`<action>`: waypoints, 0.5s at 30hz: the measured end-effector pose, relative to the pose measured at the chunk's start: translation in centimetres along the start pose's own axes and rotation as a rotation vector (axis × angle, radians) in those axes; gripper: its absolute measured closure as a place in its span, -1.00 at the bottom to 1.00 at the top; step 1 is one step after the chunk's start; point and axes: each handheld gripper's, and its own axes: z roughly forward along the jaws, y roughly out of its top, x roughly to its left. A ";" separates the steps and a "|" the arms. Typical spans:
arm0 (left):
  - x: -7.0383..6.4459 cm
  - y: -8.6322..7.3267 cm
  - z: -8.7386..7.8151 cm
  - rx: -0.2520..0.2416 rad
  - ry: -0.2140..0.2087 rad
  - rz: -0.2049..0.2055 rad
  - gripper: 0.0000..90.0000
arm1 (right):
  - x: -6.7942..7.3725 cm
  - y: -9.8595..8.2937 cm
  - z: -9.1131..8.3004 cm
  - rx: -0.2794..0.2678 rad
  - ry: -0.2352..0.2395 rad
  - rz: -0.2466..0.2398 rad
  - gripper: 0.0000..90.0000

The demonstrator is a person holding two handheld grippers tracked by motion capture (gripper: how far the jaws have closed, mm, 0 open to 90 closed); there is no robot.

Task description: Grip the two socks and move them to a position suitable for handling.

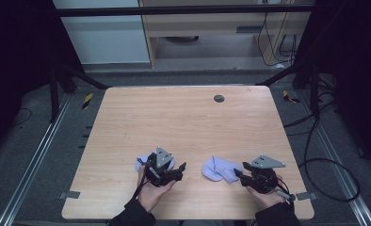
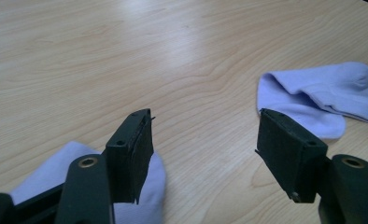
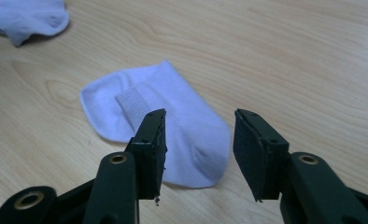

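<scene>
Socks, two of them, pale lilac and soft-knit, lie on my wooden tabletop (image 1: 183,127) near its front edge. From the high view I see the whole square top, light wood grain with rounded corners, a small dark round disc (image 1: 219,98) set near its far edge, and my two hands coming in from below. That view shows how far apart the socks lie: the left sock (image 1: 144,163) is mostly covered by my left claw (image 1: 178,170), while the right sock (image 1: 220,169) lies flat between my two hands, just beside my right claw (image 1: 238,172).

My right gripper view gives what the high view cannot: the right sock (image 3: 173,126) is a short ankle sock lying flat, with a ribbed cuff band folded over on top and a rounded toe end towards me. My right claw (image 3: 198,149) is spread wide with nothing between its black jaws, and it hangs over the near part of that sock. The other sock (image 3: 28,16) shows at the far top corner.

In my left gripper view my left claw (image 2: 203,154) is also spread wide and holds nothing. The left sock (image 2: 149,186) lies under its left jaw, whether touching I cannot tell; the right sock (image 2: 320,100) lies creased farther off.
</scene>
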 end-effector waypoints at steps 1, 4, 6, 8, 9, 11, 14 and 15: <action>-0.2 0.0 0.2 0.003 -0.004 -0.002 -0.22 | 0.2 -0.1 0.1 0.009 0.004 -0.005 0.24; -0.9 0.0 0.8 0.011 -0.016 0.008 -0.20 | 0.5 -0.2 0.3 0.020 0.018 -0.015 0.28; -1.2 0.0 1.2 0.020 -0.022 0.011 -0.19 | 0.7 -0.2 0.5 0.027 0.027 -0.020 0.30; -1.6 -0.1 1.6 0.030 -0.028 0.019 -0.17 | 0.8 -0.3 0.6 0.038 0.031 -0.026 0.31; -1.8 -0.1 1.8 0.032 -0.029 0.017 -0.17 | 0.9 -0.4 0.7 0.041 0.036 -0.031 0.32; -2.0 -0.1 2.1 0.033 -0.029 0.016 -0.16 | 1.0 -0.4 0.8 0.049 0.041 -0.032 0.34; -2.3 0.0 2.7 0.040 -0.033 0.010 -0.13 | 1.1 -0.5 1.1 0.060 0.051 -0.041 0.39; -2.4 0.0 2.9 0.040 -0.036 0.007 -0.13 | 1.1 -0.5 1.1 0.060 0.051 -0.041 0.39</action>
